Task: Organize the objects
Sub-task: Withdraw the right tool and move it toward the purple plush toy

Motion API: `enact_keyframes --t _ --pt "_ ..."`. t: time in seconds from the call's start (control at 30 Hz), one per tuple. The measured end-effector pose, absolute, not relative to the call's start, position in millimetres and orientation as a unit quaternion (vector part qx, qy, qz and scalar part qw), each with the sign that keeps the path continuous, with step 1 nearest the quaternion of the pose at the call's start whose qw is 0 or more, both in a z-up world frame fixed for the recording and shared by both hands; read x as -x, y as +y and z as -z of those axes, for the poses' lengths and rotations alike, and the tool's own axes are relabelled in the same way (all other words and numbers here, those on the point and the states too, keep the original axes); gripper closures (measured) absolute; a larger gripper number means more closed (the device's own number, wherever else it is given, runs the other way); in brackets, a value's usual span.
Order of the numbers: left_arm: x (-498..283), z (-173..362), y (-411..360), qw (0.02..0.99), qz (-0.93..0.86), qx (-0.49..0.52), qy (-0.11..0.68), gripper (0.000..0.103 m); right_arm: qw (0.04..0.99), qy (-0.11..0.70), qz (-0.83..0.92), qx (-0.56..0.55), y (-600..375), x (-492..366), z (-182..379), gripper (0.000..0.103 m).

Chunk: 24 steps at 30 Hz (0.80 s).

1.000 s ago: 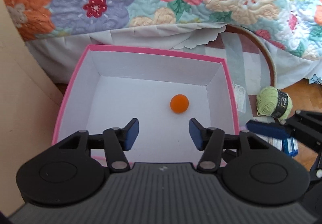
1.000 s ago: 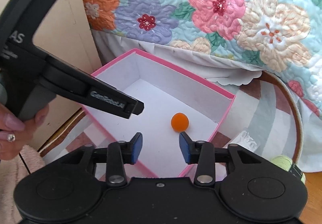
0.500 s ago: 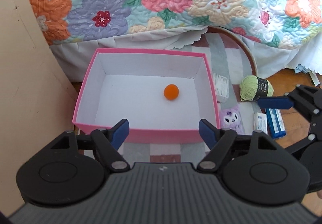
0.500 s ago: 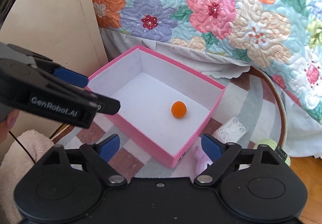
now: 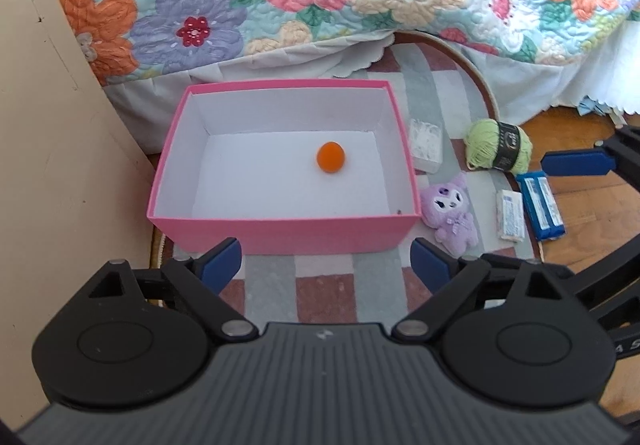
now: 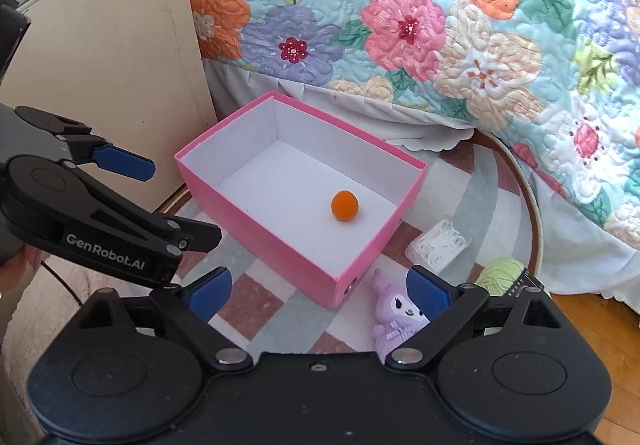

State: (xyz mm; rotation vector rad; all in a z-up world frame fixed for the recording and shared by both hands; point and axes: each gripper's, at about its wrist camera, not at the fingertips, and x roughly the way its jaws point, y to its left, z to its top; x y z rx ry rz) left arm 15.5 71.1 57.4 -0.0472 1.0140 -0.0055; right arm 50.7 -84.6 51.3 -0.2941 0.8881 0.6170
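Left gripper (image 5: 326, 265): matte black plastic body, ribbed dark-grey top plate with a small pale logo at its front edge. Two round black discs flank the plate, each with an inset circle. Black linkage arms run forward from silver rivet heads to flat blue rectangular pads (image 5: 222, 265). Triangular cut-outs in the outer links.

Right gripper (image 6: 320, 291): same build, smooth black top plate with one small screw at its front edge, silver rivets, blue pads (image 6: 428, 293).

In the right wrist view the left gripper, seen from the side to the left of the right gripper, carries white lettering "GenRobot.AI" on its black arm, with small silver screws nearby.
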Motion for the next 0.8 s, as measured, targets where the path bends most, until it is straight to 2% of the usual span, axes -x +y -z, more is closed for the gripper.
enact_keyframes --t 0.17,0.23,0.8 --pt "-8 -62 58 0.872 0.016 0.016 0.489 0.010 0.847 0.420 -0.290 0.150 -95 -38 -57 0.006" --pt "-6 -62 54 0.873 0.019 0.013 0.488 0.006 0.847 0.420 -0.287 0.156 -99 -35 -59 0.006" --pt "-4 -36 22 0.853 0.061 0.032 0.518 0.006 0.830 0.461 -0.265 0.167 -141 -21 -32 0.006"
